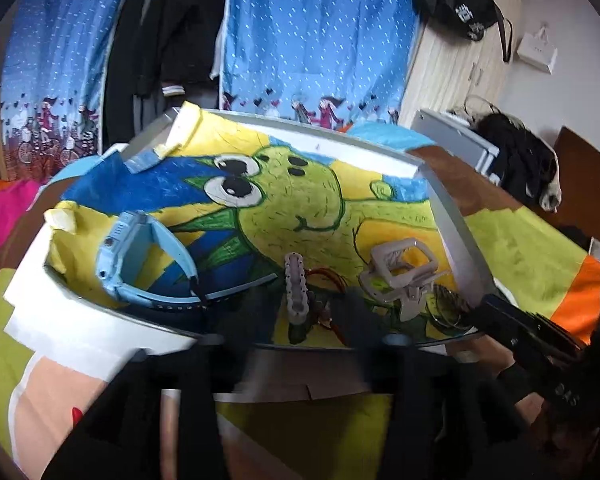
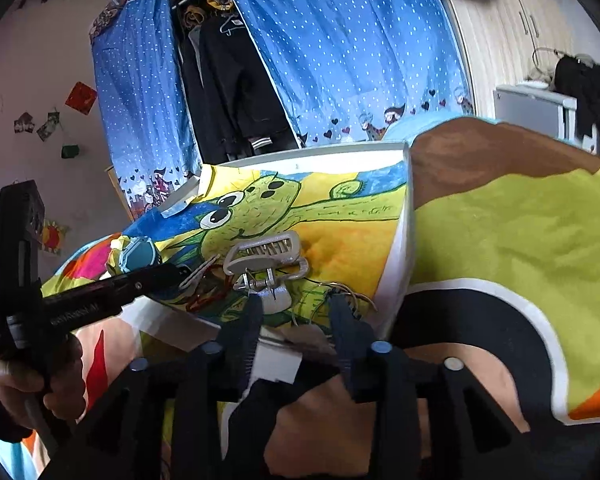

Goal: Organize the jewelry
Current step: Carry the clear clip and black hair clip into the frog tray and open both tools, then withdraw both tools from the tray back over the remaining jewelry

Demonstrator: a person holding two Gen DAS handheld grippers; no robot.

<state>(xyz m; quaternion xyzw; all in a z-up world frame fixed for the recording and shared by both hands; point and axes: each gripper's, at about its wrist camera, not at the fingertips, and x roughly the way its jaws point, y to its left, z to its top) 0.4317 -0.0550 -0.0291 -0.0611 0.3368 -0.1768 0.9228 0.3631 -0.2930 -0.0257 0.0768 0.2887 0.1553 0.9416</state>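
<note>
Left gripper's fingers (image 1: 260, 360) blurred; red cord (image 1: 324, 280) partly hidden behind them.

A home bedroom: cartoon bedspread (image 2: 520, 232), curtained clothes rack (image 2: 228, 80) of dark garments, wooden wardrobe (image 1: 456, 68)

Bright cartoon bedspread (image 2: 520, 220), white tray (image 2: 400, 264) resting on it

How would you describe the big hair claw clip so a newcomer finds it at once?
Find the white tray lined with a green cartoon dinosaur drawing. At its near right lies the pale beige hair claw clip, beside thin wire hoops. Unlike the blue watch at left and the small ridged clip in the middle, it has an open rectangular frame and a metal spring.
</note>
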